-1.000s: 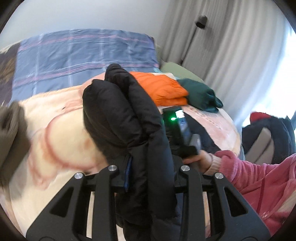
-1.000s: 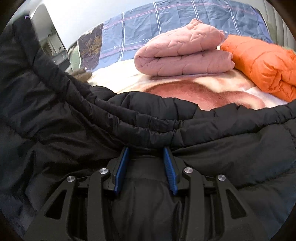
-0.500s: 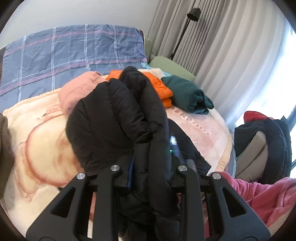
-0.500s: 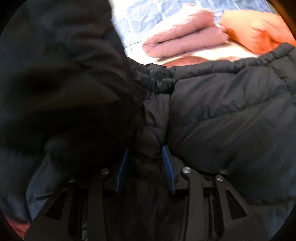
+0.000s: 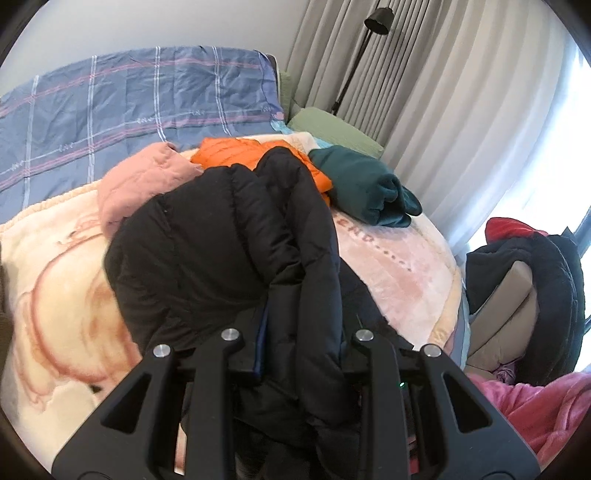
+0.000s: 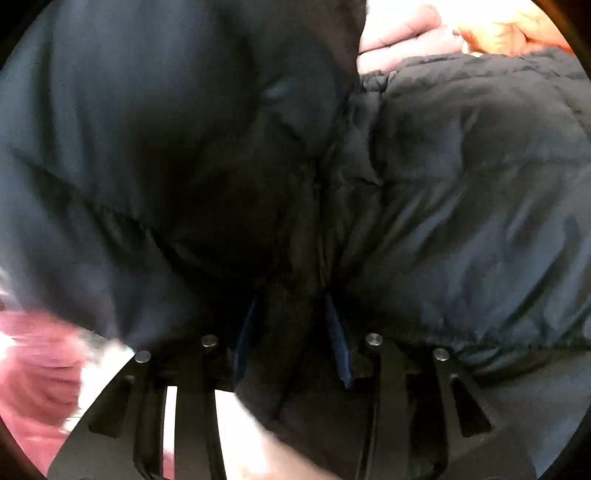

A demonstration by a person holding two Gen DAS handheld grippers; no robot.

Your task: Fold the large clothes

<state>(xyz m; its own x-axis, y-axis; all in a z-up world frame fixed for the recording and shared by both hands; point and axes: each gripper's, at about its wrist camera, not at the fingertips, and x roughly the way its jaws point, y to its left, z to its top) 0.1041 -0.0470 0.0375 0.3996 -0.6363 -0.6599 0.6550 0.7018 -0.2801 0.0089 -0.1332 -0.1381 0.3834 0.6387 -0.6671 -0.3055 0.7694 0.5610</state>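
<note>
Over the bed [image 5: 399, 266], puffy black quilted jacket [image 5: 221, 236], bunched, clamped by both grippers [image 5: 299, 350].

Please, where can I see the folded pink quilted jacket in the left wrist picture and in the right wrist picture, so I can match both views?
Left wrist view: the pink quilted jacket lies upper left of centre on the bed, partly behind the black puffer jacket.
Right wrist view: only a blurred part of it shows at the top edge, right of centre.
Shared landmark: the orange jacket next to it, on its right in both views.
</note>
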